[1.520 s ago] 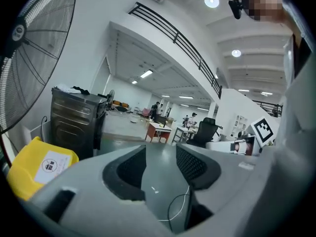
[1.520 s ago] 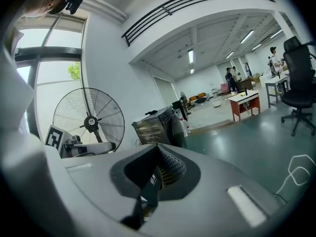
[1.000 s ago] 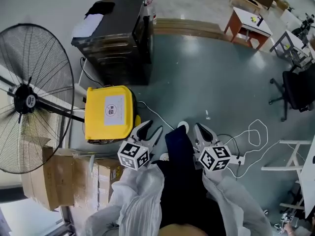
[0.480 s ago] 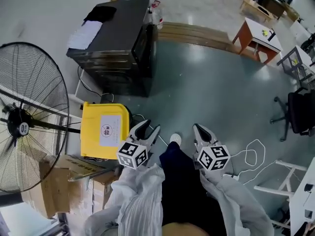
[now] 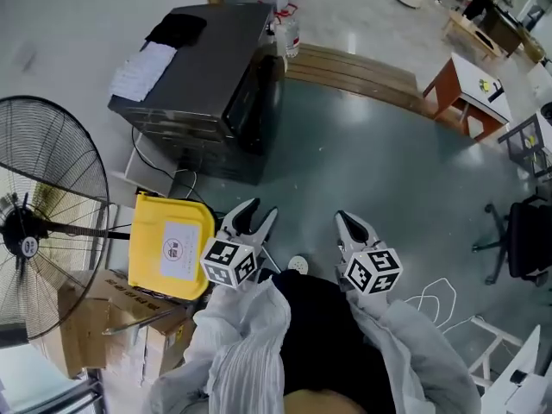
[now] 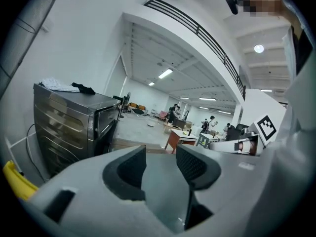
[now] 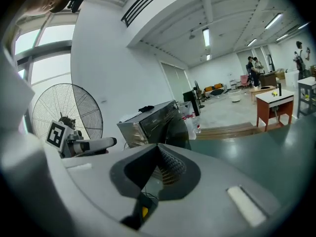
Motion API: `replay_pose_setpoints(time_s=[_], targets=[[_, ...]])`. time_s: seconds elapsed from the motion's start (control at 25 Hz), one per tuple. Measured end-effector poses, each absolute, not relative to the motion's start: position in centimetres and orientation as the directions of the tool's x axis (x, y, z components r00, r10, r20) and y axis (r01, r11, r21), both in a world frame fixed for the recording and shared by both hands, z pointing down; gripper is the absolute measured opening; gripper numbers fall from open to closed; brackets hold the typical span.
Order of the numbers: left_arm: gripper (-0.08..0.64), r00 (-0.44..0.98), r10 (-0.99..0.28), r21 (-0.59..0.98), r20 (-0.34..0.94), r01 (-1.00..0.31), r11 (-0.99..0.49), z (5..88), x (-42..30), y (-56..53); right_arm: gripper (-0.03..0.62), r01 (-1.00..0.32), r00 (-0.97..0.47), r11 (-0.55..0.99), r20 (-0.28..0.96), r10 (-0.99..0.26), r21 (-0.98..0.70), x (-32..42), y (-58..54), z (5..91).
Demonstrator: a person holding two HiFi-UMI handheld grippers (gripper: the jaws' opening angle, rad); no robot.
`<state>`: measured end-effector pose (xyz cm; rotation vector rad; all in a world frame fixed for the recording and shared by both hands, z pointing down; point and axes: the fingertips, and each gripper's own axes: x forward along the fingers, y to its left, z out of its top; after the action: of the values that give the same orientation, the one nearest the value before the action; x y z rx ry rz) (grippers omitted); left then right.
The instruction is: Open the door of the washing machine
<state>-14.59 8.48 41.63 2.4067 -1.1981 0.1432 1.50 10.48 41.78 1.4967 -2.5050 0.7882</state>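
**Washing machine door not yet reached, both grippers held well short**

The washing machine point(image 5: 197, 72), a dark steel-fronted unit with a white cloth point(image 5: 142, 59) and a black cloth point(image 5: 177, 29) laid on its top, is seen with its door point(image 5: 250, 102) shut against the front face. No part of the task can be counted as done. The door is untouched, and the whole of the work is judged to remain: the approach, the hold on the door's edge or handle, and the swing outward.

The left gripper point(image 5: 256, 219) is held well apart from the washing machine, out from its front corner over the green floor point(image 5: 362, 145). Its fingers point(image 6: 131, 169) are spread, and only floor and the far hall are seen between them. Nothing is gripped or touched.

The right gripper point(image 5: 352, 228) is carried farther out from the washing machine's front, on the far side of the left gripper. Its fingers point(image 7: 170, 167) are drawn together until the pads meet, with nothing caught between them.

A yellow bin point(image 5: 171, 247) is seen beside the washing machine, off the end nearer the grippers, and a standing fan point(image 5: 39, 231) beyond that. Neither lies in front of the door.
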Motion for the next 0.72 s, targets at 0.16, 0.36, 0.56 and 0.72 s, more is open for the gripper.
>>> replay_pose_setpoints(time_s=[0.16, 0.36, 0.56, 0.72], targets=[[0.183, 0.594, -0.740, 0.321, 0.316, -0.801, -0.505, 42.2, -14.7, 6.0, 0.009, -0.832, -0.528, 0.382, 0.363, -0.768, -0.403, 1.2, 8.7, 42.9], [0.183, 0.554, -0.752, 0.304, 0.356, -0.830, -0.467, 44.0, -15.0, 2.0, 0.009, -0.827, -0.526, 0.355, 0.377, -0.763, -0.435, 1.5, 6.1, 44.3], [0.183, 0.540, -0.749, 0.335, 0.385, -0.837, -0.432, 47.5, -14.7, -3.0, 0.009, -0.832, -0.510, 0.322, 0.398, -0.763, -0.451, 1.9, 1.8, 45.9], [0.183, 0.528, -0.745, 0.353, 0.408, -0.844, -0.404, 50.5, -15.1, -7.9, 0.009, -0.835, -0.512, 0.321, 0.420, -0.749, -0.446, 1.4, -3.0, 47.6]])
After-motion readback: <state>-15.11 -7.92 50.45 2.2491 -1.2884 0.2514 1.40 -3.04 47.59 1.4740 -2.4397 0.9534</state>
